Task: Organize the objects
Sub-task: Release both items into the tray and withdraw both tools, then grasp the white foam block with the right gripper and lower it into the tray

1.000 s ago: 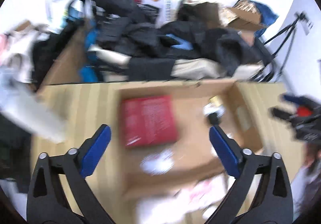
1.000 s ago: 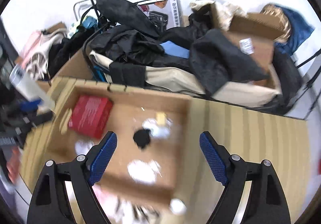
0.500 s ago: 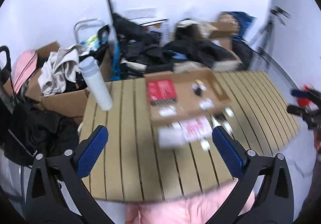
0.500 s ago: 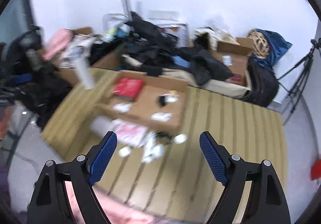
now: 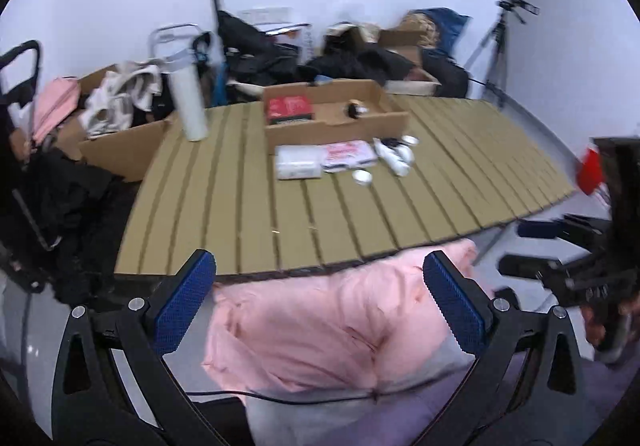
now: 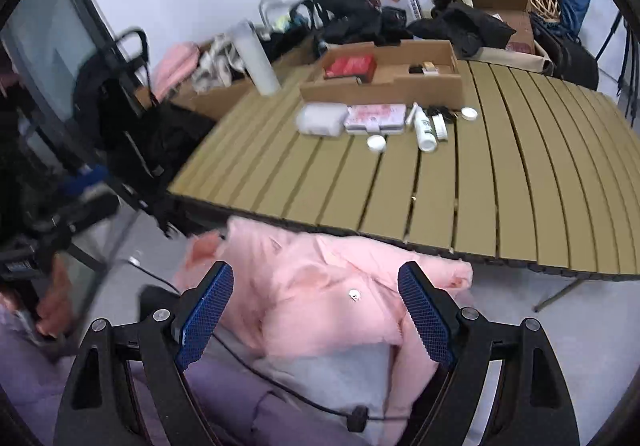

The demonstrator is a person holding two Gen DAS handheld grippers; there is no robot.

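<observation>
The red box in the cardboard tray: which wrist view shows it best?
The left wrist view. There the red box is seen more from above, its whole top face clear of the cardboard tray wall. In the right wrist view the red box is seen at a flatter angle, its lower edge cut off by the tray's front wall.

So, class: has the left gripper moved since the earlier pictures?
Yes. The left gripper has pulled back from the cardboard box, off the table's near edge.
</observation>
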